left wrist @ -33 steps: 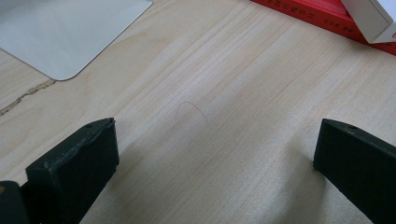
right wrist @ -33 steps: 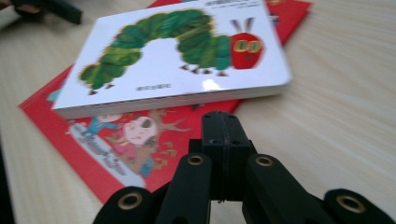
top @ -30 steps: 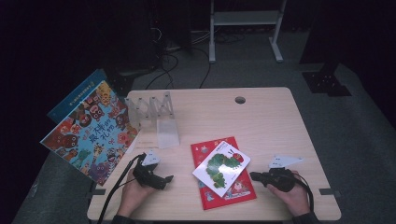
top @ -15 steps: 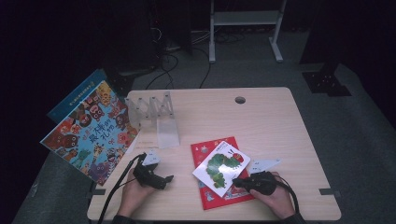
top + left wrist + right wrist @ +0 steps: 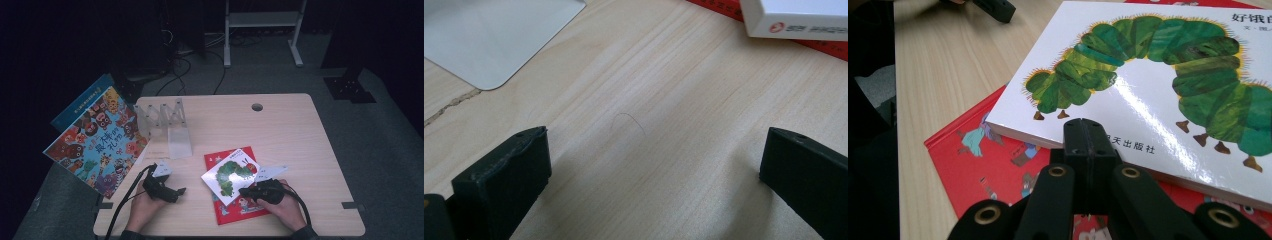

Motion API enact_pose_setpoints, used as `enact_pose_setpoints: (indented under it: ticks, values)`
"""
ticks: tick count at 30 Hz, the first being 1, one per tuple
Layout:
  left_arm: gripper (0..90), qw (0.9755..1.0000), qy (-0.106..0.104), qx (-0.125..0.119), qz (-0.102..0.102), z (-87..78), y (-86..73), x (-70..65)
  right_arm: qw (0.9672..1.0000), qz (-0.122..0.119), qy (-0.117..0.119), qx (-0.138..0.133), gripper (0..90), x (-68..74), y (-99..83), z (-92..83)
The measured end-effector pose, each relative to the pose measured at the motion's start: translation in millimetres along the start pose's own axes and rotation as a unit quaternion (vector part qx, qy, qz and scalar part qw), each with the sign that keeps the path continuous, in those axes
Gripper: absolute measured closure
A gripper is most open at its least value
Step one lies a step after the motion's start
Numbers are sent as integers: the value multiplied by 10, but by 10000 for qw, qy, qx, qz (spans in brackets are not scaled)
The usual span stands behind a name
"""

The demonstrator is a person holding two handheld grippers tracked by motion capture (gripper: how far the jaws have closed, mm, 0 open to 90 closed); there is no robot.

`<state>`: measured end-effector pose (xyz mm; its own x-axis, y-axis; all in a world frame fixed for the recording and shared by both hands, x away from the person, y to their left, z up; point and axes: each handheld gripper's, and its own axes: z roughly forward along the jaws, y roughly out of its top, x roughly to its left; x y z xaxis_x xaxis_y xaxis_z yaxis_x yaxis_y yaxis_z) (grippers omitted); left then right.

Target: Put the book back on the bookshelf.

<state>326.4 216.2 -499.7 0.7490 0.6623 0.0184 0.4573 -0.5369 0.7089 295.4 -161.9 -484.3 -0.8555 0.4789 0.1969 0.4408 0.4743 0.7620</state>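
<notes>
Our right gripper [image 5: 1087, 131], jaws closed, noses at the caterpillar book's [image 5: 1153, 80] near edge atop the red book [image 5: 983, 165]. Our left gripper [image 5: 649, 170] rests wide open on the tabletop [image 5: 664, 90] left of it. Pushing may just slide the book away.

High view overhead; gripper views close, low.

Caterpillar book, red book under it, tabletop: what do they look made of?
Caterpillar book: thick board or paper pages with a glossy laminated cover, going by the bright glare streaks and the thick white edge. Red book: printed paper cover, less shiny, probably a thin hardcover. Tabletop: pale wood-grain surface, matte; the even grain suggests laminate, though I can't rule out real wood.
</notes>
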Motion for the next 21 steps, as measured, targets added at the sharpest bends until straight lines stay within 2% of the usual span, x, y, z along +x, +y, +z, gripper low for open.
enact_pose_setpoints:
  ticks: [7,16,18,21]
  values:
    - [0,10000,-51,6,53,4,5,5,10000,-19,-3,-17,894,-4,109,136]
    - [0,9999,-95,2,93,10,12,8,9998,-53,-155,-73,890,-11,258,316]
    - [0,9998,-174,100,63,6,45,11,9998,-47,-187,-70,836,8,249,304]
    - [0,9992,-395,45,-61,24,120,16,9993,-111,-346,-51,753,18,216,259]
